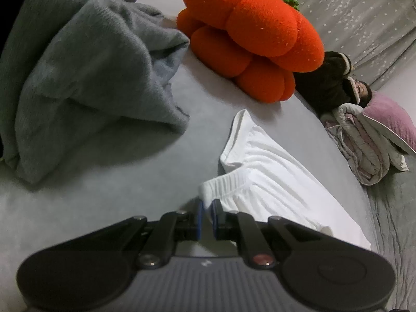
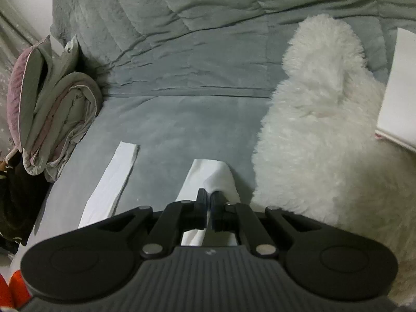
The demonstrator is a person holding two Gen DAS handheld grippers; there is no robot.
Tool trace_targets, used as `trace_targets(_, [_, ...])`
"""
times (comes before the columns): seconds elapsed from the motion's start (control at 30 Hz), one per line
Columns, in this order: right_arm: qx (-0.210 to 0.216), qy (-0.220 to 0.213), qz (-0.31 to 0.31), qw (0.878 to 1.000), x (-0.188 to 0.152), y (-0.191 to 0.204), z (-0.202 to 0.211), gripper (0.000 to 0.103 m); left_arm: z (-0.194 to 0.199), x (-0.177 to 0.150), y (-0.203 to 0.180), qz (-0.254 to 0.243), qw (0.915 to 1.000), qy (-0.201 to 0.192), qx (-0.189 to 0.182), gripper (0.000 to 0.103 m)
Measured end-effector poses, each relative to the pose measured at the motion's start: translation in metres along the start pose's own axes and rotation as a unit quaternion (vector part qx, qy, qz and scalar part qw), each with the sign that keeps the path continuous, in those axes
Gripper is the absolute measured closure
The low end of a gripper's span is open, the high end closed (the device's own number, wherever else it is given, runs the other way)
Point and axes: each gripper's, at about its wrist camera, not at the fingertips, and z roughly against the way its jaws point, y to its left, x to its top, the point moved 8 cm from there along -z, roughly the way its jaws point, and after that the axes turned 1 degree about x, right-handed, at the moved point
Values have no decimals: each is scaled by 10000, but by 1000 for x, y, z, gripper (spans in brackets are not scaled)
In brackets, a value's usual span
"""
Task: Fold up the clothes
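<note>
White trousers [image 1: 270,174] lie on the grey bed sheet [image 1: 104,187]. In the left wrist view my left gripper [image 1: 207,214] is shut on the ribbed elastic waistband [image 1: 223,184], which bunches up between the blue pads. In the right wrist view two white legs stretch away over the sheet. My right gripper [image 2: 209,202] is shut on the cloth of the right-hand leg [image 2: 210,174], which rises into a small peak at the fingertips. The left-hand leg [image 2: 114,174] lies flat and apart from it.
A rumpled grey-blue knit garment [image 1: 85,78] lies at the left, an orange pumpkin-shaped cushion [image 1: 249,33] beyond it. A person [image 1: 338,80] lies past the bed edge by a folded quilt [image 1: 369,145]. A fluffy white throw [image 2: 325,130] crowds the right; the quilt [image 2: 52,109] sits left.
</note>
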Motion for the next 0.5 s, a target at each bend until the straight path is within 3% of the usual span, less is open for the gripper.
trace_targets(0.5, [-277, 23, 349, 9990, -2, -1, -3, 103, -4, -4, 2, -61, 9999, 98, 37, 95])
